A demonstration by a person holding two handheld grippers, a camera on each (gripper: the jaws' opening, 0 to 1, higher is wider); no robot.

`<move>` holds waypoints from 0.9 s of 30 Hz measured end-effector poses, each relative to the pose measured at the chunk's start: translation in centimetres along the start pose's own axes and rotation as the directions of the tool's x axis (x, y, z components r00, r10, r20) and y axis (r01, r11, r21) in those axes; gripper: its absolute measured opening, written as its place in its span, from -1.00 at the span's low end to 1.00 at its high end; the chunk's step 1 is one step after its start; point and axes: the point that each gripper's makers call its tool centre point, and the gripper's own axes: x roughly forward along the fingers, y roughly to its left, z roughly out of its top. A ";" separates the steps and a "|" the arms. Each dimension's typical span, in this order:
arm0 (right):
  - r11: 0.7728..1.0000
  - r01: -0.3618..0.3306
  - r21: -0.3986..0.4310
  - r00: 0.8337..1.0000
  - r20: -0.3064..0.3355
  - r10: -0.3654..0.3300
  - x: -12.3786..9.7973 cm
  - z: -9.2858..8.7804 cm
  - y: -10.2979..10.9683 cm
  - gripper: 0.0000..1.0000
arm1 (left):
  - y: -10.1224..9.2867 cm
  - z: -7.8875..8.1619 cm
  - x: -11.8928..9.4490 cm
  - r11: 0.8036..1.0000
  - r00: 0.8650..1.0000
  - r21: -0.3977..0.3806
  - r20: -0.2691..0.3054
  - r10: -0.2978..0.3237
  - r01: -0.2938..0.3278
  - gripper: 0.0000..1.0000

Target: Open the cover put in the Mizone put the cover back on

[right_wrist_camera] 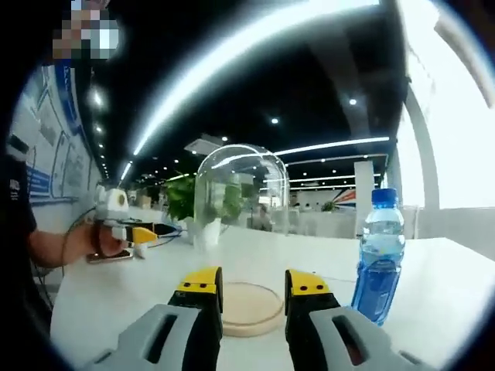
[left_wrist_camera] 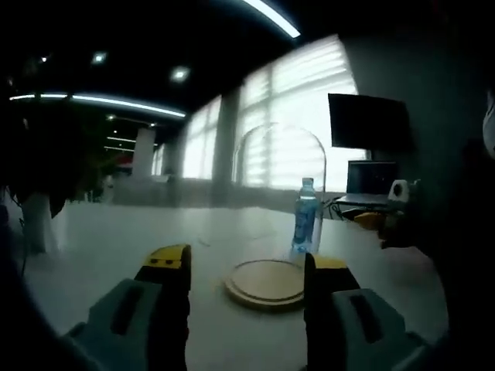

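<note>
My right gripper (right_wrist_camera: 251, 297) hangs open before a wooden base (right_wrist_camera: 249, 309); glass dome (right_wrist_camera: 240, 193) beyond, blue bottle (right_wrist_camera: 379, 259) standing right, on the white table (right_wrist_camera: 441, 286).

no legible text; bottle (right_wrist_camera: 379, 259) label and wall posters (right_wrist_camera: 50, 151) too blurred.

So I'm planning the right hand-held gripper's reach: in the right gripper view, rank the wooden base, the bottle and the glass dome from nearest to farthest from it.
1. Wooden base, just beyond the jaws, centre.
2. Bottle, standing to the right on the table.
3. Glass dome, upright behind the base, slightly left.

The right hand-held gripper is open and holds nothing.
</note>
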 end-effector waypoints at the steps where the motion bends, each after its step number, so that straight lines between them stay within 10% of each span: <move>1: 1.000 -0.006 -0.002 1.000 0.001 0.006 0.3 0.2 -0.1 -0.47 | 0.0 0.1 0.2 1.000 1.000 0.005 0.001 -0.003 0.003 0.01; 27: 0.993 -0.117 -0.023 0.991 0.058 0.119 3.7 3.7 -0.4 -0.32 | 0.2 3.2 4.4 0.994 0.996 0.056 -0.024 -0.088 0.089 -0.10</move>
